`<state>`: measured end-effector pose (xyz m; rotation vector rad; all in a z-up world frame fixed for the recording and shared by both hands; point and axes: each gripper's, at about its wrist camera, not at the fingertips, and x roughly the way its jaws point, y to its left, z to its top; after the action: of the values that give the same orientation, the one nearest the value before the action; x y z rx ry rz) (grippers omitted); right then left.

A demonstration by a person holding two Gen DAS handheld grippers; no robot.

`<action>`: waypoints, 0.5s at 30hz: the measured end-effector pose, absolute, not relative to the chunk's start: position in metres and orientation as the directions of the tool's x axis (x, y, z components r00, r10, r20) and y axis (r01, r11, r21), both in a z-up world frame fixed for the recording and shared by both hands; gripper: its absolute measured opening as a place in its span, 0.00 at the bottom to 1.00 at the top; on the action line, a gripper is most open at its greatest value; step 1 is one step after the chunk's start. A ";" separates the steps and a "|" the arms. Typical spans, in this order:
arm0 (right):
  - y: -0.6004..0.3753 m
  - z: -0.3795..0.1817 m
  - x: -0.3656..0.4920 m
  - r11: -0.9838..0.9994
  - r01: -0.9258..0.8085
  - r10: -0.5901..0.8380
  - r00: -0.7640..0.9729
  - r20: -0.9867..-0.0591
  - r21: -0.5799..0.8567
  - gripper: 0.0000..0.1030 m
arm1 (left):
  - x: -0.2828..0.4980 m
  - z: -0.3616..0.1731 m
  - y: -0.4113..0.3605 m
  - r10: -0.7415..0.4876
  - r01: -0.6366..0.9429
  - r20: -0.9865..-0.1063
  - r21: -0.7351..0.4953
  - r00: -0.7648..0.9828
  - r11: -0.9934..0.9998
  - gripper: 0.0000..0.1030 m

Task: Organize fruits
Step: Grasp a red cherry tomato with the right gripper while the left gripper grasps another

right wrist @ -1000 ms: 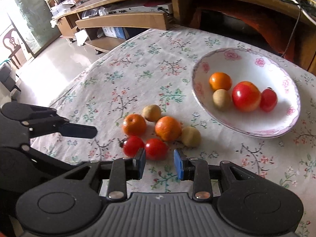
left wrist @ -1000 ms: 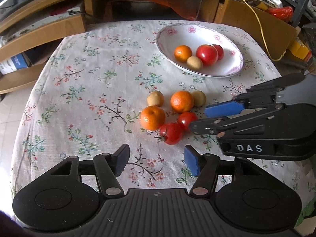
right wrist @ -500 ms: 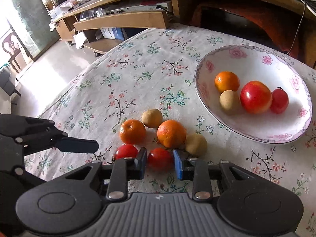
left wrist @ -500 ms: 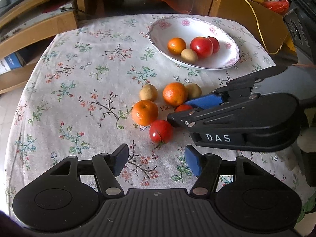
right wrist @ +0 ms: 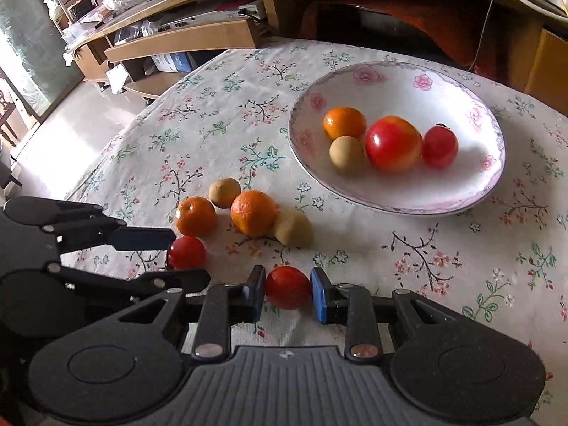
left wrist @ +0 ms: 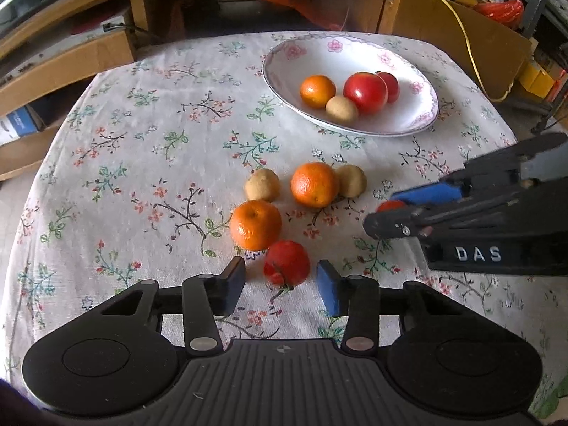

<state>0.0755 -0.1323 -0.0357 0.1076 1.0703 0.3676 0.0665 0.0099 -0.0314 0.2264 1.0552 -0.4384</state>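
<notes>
in my left wrist view, my left gripper (left wrist: 281,281) has its jaws wide apart, and a small red tomato (left wrist: 287,262) sits on the tablecloth (left wrist: 142,149) between the blue pads (left wrist: 328,293), touching neither. my right gripper (left wrist: 401,209) reaches in from the right, white letters "das" on its body, with another small tomato (left wrist: 389,206) showing between its blue pad and black finger. taking the white flowered bowl (left wrist: 419,120) as landmark: in front of it, on the cloth, lie two oranges (left wrist: 314,184) and two tan round fruits (left wrist: 262,184), all near each other. inside the bowl i count four: one orange (left wrist: 317,91), one tan fruit, one big red tomato (left wrist: 365,92) and one smaller red one behind it.

in my right wrist view, my right gripper (right wrist: 287,294) has its jaws narrowed onto the small tomato (right wrist: 287,287), both pads at its sides; i cannot tell if it is lifted off the cloth. my left gripper (right wrist: 159,259) comes in from the left, jaws apart around the other small tomato (right wrist: 186,252). the bowl (right wrist: 490,184) is beyond and to the right, again holding four fruits; between it and my jaws lie the two oranges (right wrist: 254,213) and two tan fruits (right wrist: 294,229).
</notes>
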 end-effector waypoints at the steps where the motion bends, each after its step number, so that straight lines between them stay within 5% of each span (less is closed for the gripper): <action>1: -0.133 -0.035 0.075 0.934 -0.245 0.345 0.426 -0.836 0.261 0.29 | 0.067 -0.031 0.008 -0.239 0.452 -0.877 -0.029 0.417 0.892 0.47; 9: -0.134 -0.037 0.071 0.938 -0.255 0.327 0.422 -0.846 0.235 0.29 | 0.061 -0.030 -0.001 -0.221 0.464 -0.880 -0.001 0.421 0.886 0.34; 15: -0.136 -0.035 0.063 0.943 -0.259 0.304 0.427 -0.852 0.207 0.28 | 0.058 -0.030 -0.005 -0.226 0.474 -0.881 -0.002 0.415 0.881 0.34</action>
<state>0.0634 -0.1362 -0.0348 0.0470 1.0737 0.3522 0.0581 -0.0054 -0.0296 0.2639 1.0562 -0.4454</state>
